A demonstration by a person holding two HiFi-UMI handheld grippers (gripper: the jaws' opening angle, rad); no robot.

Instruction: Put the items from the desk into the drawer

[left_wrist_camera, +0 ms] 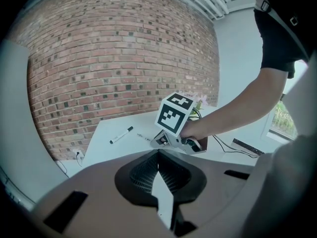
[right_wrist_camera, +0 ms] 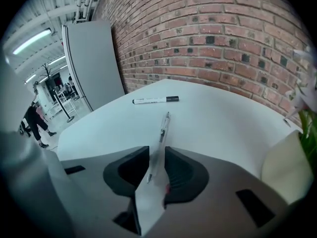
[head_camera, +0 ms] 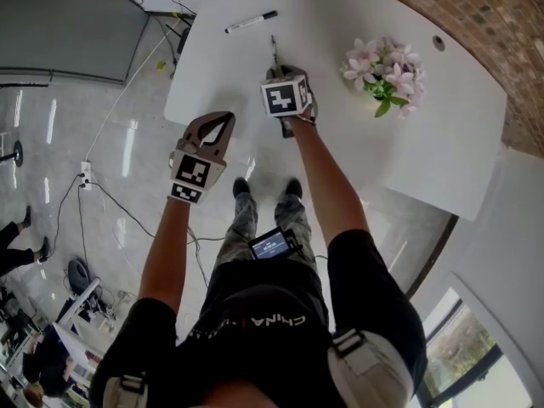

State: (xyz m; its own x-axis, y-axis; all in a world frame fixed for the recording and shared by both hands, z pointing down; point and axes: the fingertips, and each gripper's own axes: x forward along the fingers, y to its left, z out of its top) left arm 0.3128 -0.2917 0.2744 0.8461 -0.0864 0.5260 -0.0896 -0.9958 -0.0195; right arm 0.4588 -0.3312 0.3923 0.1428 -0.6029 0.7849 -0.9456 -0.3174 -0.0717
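Marker (head_camera: 251,21) behind pen (head_camera: 274,48); flowers (head_camera: 387,73) at right

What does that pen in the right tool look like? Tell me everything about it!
The pen is thin, with a see-through, plastic-looking body and a dark band partway along. The right tool is shut on its near part, so the rest sticks straight out ahead, pointing towards the black-capped marker lying farther off on the white desk. Only the tool's jaws clearly touch it; whether its far end rests on the desk can't be told.

Black shirt (head_camera: 255,351) (white lettering), camouflage trousers (head_camera: 245,224), dark shoes (head_camera: 241,187), taupe left tool (head_camera: 228,116), checker-marked cube (head_camera: 195,177)
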